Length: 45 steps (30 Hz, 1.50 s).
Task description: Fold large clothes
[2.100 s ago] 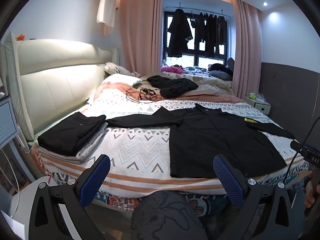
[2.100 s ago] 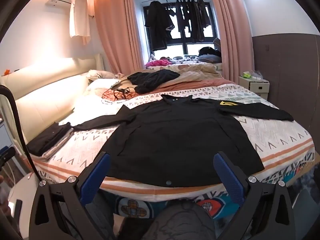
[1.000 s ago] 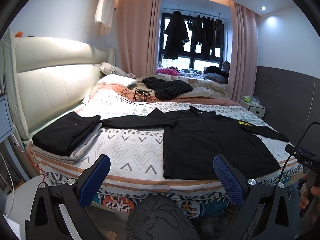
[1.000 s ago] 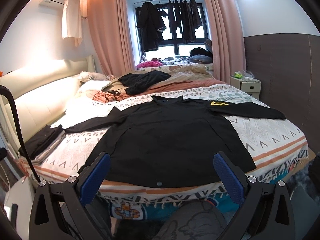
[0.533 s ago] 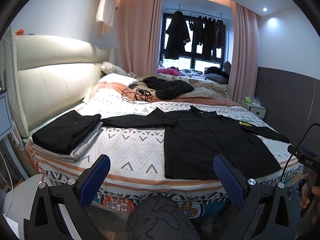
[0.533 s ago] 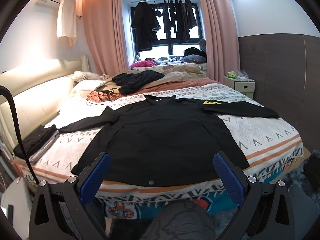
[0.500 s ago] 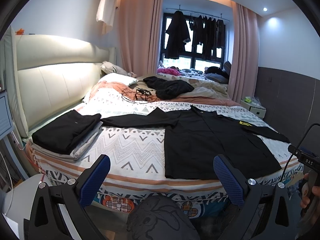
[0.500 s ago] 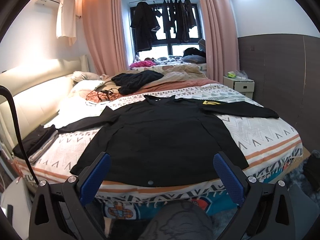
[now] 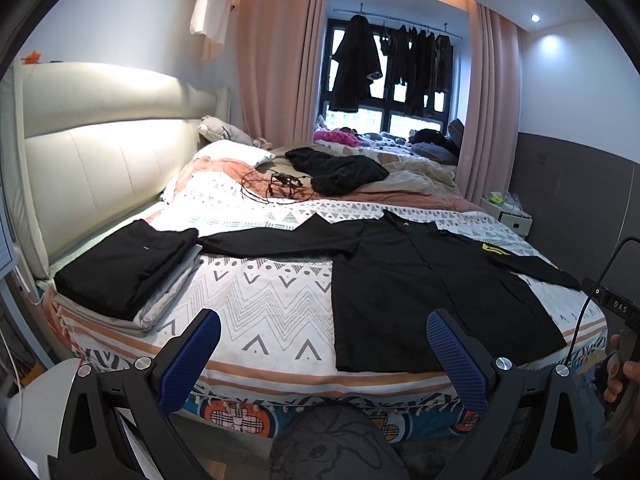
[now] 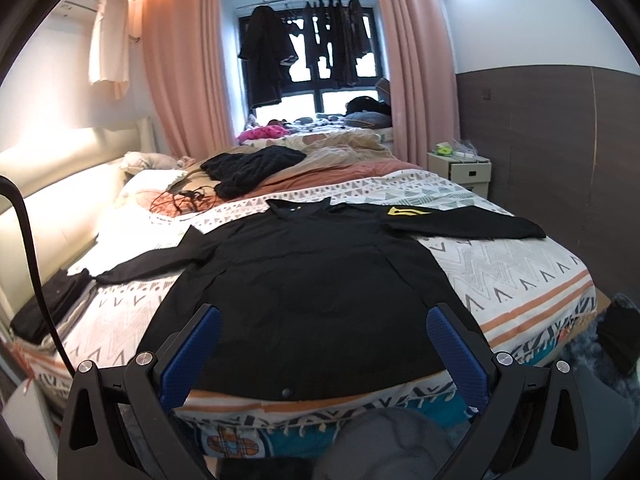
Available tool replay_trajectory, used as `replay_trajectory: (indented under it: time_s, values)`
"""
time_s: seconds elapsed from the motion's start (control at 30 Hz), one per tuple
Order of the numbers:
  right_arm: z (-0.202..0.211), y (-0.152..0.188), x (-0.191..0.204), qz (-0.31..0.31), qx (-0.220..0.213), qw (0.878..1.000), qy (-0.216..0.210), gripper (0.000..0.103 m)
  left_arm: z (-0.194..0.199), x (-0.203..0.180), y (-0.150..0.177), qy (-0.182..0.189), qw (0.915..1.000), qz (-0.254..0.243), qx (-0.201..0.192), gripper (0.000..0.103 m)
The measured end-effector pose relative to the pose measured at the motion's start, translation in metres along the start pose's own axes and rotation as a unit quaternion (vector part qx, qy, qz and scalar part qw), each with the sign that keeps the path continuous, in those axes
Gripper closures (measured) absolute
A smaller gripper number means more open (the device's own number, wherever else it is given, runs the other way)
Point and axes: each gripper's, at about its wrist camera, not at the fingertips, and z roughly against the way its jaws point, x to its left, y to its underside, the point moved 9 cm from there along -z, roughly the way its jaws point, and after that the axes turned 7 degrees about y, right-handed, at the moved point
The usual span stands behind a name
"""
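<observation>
A large black long-sleeved shirt (image 10: pixel 312 280) lies spread flat on the bed, collar away from me, both sleeves stretched out sideways; a yellow patch (image 10: pixel 402 211) marks its right shoulder. It also shows in the left wrist view (image 9: pixel 424 276), right of centre. My left gripper (image 9: pixel 324 344) is open and empty, held off the bed's near edge, left of the shirt's hem. My right gripper (image 10: pixel 322 342) is open and empty, just before the hem's middle.
A stack of folded black and grey clothes (image 9: pixel 124 264) sits at the bed's near left corner. A crumpled black garment (image 9: pixel 340 168) and tangled cables (image 9: pixel 276 186) lie farther back. A bedside cabinet (image 10: pixel 460 168) stands at the right wall. The padded headboard (image 9: pixel 100 160) runs along the left.
Both grippers have drifted a little toward the bed; the right one now sits closer to the shirt's hem. Both stay open and empty. The shirt has not moved.
</observation>
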Motion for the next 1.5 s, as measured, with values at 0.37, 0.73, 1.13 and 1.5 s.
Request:
replay_trajectory:
  time_s: [0.37,0.73,1.13,1.5]
  values:
    - [-0.032,-0.017,-0.012,-0.024,0.014,1.000,0.009,0.000,-0.027,0.004,-0.015,-0.009,0.9999,-0.001,0.009,0.000]
    - [-0.079,-0.044,0.022,-0.024,0.019,0.999,-0.017,0.000,-0.068,0.035,-0.038,-0.039,0.9989,0.013,0.024,0.000]
    - [-0.158,-0.080,0.107,-0.020,0.033,0.997,-0.072,0.000,-0.131,0.082,-0.058,-0.058,0.9965,0.046,0.039,0.000]
    - [-0.233,-0.108,0.176,-0.028,0.055,0.991,-0.121,0.000,-0.195,0.133,-0.079,-0.074,0.9920,0.084,0.059,0.017]
